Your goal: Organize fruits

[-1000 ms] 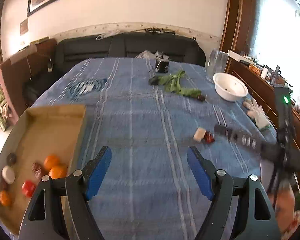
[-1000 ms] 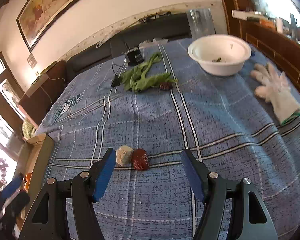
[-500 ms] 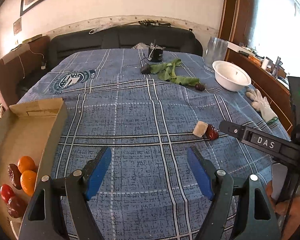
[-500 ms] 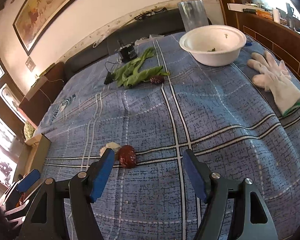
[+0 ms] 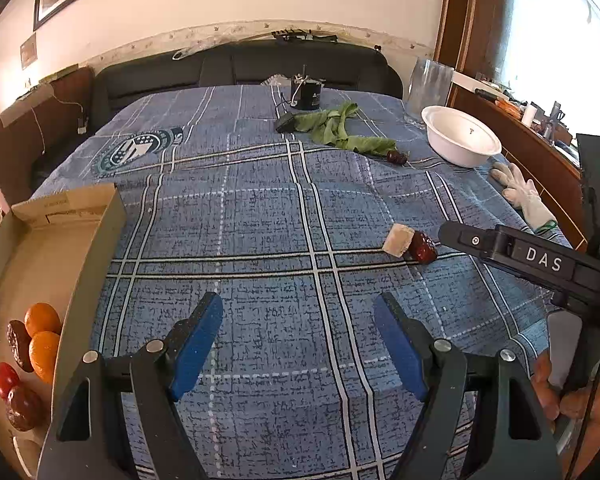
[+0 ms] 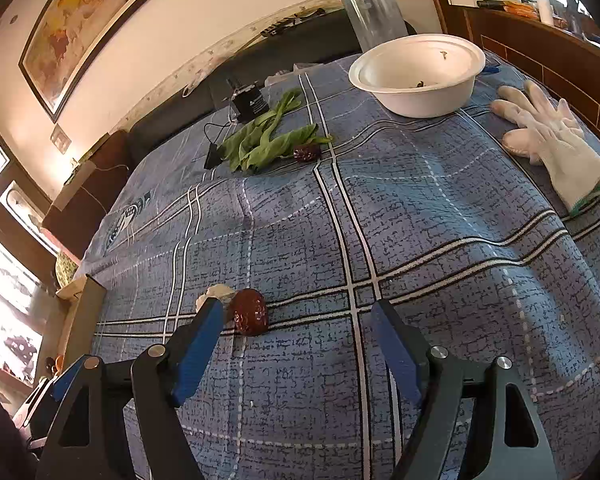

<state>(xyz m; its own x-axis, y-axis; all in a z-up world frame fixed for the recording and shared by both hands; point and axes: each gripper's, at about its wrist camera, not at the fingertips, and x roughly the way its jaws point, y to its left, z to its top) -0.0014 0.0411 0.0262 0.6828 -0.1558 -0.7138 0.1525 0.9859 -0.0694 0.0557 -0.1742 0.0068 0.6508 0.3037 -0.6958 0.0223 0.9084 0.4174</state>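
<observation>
Reaching for the date (image 6: 251,317) is the step in hand, judging by how the right gripper (image 6: 298,322) is aimed: the dark red fruit lies on the blue checked cloth (image 6: 420,240) just ahead of the jaws and off toward the gripper's own left finger, close beside that blue pad (image 6: 200,340) rather than midway in the gap. A pale chunk (image 6: 216,294) sits touching the date on its far-left side, partly hidden behind the same pad. The right jaws are opening, with nothing pressed between them; the date is at the mouth of the gap, not yet inside it. The date's long axis runs roughly from the gripper outward, tilted a little, so the pads would close across its short width once the gripper shifts left to centre it. From the left wrist view the same date (image 5: 422,247) and chunk (image 5: 398,240) lie well ahead and to the right, with the right gripper's black finger reaching almost to them, so the right hand is plainly the nearer. The left gripper (image 5: 298,328) hangs spread and empty over bare cloth, beside the cardboard tray (image 5: 88,280) holding oranges (image 5: 42,334) and other fruit. A second date (image 6: 306,153) rests far off against the greens (image 6: 268,140), near the white bowl (image 6: 416,96).
</observation>
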